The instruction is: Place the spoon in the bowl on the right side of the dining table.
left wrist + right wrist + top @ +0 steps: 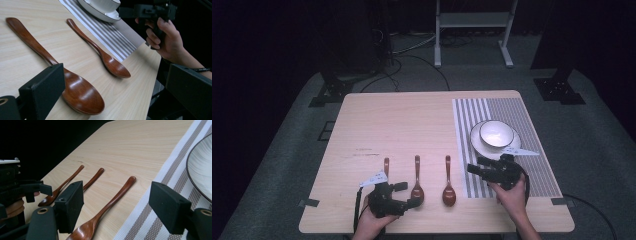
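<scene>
Three wooden spoons lie untouched in a row left of the striped placemat (pixel 507 145), none yet lifted. The left gripper (pixel 404 194), jaws spread, flanks the middle spoon (pixel 417 186); the right gripper (pixel 476 166) hovers spread nearby. On the placemat, the bowl (pixel 496 134) sits empty on its plate (pixel 476 142).

Three glossy reddish-brown wooden spoons (pixel 417 181) lie on a pale wood-grain table (pixel 402 125), beside a grey-and-white striped placemat (pixel 507 107) carrying a white, dark-rimmed bowl (pixel 498 133) and plate (pixel 477 142).
</scene>
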Tool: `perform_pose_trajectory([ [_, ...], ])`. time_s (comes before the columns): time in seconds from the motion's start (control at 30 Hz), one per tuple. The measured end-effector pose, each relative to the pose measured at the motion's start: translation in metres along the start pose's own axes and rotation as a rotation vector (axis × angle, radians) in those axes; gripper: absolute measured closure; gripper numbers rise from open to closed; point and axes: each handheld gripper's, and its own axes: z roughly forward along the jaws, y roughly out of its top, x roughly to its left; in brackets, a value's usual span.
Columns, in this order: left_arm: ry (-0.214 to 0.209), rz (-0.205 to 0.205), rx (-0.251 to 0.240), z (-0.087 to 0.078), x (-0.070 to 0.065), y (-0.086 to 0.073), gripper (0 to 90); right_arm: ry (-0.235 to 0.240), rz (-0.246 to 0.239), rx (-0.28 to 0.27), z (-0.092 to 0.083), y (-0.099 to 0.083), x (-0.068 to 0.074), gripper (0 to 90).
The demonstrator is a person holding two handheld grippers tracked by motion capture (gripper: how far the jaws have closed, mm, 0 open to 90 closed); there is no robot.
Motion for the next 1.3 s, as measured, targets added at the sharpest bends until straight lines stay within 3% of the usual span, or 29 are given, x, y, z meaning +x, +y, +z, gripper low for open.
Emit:
perform_pose_trajectory([
  [0.23,-0.023,-0.018,0.037,0.01,-0.004,-0.004,1.2,0.01,-0.019,0.021,0.009,0.008,0.007,26.8],
  [0.8,-0.07,-0.005,0.12,0.025,-0.014,-0.013,1.2,0.024,-0.054,0.059,0.025,0.015,0.019,26.9],
  [1.03,-0.054,0.008,0.198,0.031,-0.013,-0.02,1.3,0.028,-0.06,0.065,0.028,0.015,0.021,26.9],
  [1.3,-0.055,0.041,0.212,0.032,-0.014,-0.021,1.5,0.05,-0.062,0.11,0.042,0.019,0.028,26.8],
])
